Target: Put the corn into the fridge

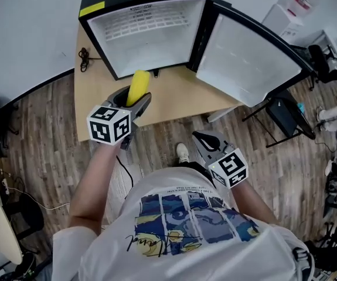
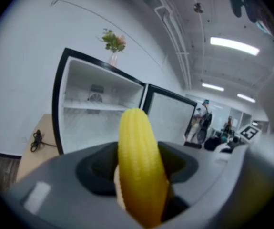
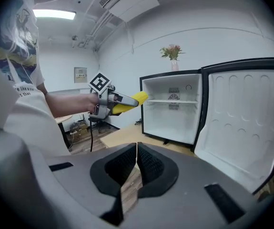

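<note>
A yellow corn cob (image 1: pixel 138 87) sticks out of my left gripper (image 1: pixel 133 101), which is shut on it and held over the wooden table's front edge, just short of the fridge. In the left gripper view the corn (image 2: pixel 140 168) fills the middle, pointing at the open fridge (image 2: pixel 98 113). The small black fridge (image 1: pixel 150 31) stands on the table with a white, bare inside and its door (image 1: pixel 250 57) swung wide to the right. My right gripper (image 1: pixel 206 142) hangs low near the person's body, shut on nothing. In the right gripper view the left gripper (image 3: pixel 110 104) and corn (image 3: pixel 129 102) show beside the fridge (image 3: pixel 172 109).
The wooden table (image 1: pixel 98 95) carries the fridge; a black cable (image 1: pixel 84 57) lies at its left. A black chair (image 1: pixel 282 113) stands under the open door. Wood floor lies around, with clutter at the right. A small vase of flowers (image 3: pixel 172 56) tops the fridge.
</note>
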{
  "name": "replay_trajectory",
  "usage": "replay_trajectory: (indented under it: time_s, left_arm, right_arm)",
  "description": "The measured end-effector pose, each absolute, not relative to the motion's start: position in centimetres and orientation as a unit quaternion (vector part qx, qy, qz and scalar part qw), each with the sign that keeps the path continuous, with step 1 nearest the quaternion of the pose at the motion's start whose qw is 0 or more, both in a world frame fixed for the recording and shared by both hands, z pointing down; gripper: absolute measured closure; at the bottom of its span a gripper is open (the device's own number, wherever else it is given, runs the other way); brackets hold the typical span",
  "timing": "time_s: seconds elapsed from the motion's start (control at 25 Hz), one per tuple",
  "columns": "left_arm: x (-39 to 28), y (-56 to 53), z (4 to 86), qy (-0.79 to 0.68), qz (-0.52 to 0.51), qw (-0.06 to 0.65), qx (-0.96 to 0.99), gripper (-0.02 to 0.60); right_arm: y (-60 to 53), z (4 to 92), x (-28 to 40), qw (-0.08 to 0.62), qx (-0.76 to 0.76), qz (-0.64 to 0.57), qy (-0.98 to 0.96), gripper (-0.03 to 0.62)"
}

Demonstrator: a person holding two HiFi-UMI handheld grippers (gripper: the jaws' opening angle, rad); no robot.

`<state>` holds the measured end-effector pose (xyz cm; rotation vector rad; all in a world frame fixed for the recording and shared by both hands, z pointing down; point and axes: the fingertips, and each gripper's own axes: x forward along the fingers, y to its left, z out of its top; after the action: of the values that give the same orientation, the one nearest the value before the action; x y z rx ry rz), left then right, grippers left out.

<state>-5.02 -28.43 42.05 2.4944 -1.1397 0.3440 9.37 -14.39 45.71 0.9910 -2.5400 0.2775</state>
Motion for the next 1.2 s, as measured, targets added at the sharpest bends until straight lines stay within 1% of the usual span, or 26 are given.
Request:
replay_trajectory:
  time_s: [0.2,0.68,1.2]
  left_arm:
    - [-4.0,-35.0,41.1,-0.435,0.136,0.168,0.874,0.319]
    - [-1.1,-47.4,39.1,-0.488,0.181,0.108,0.847,0.319]
    - [2.0,-56.4,39.8,-0.499,0.28,0.043,0.819,0.319]
  right_arm:
    - [-19.2,45.3,11.1,0.196,0.331,0.087,-0.919,0.58]
    - [-26.1,45.1,15.8,0.192,0.291,0.077,-0.934,0.58]
    - [-28.7,45.8,19.6,0.198,0.285,0.084,-0.934,0.58]
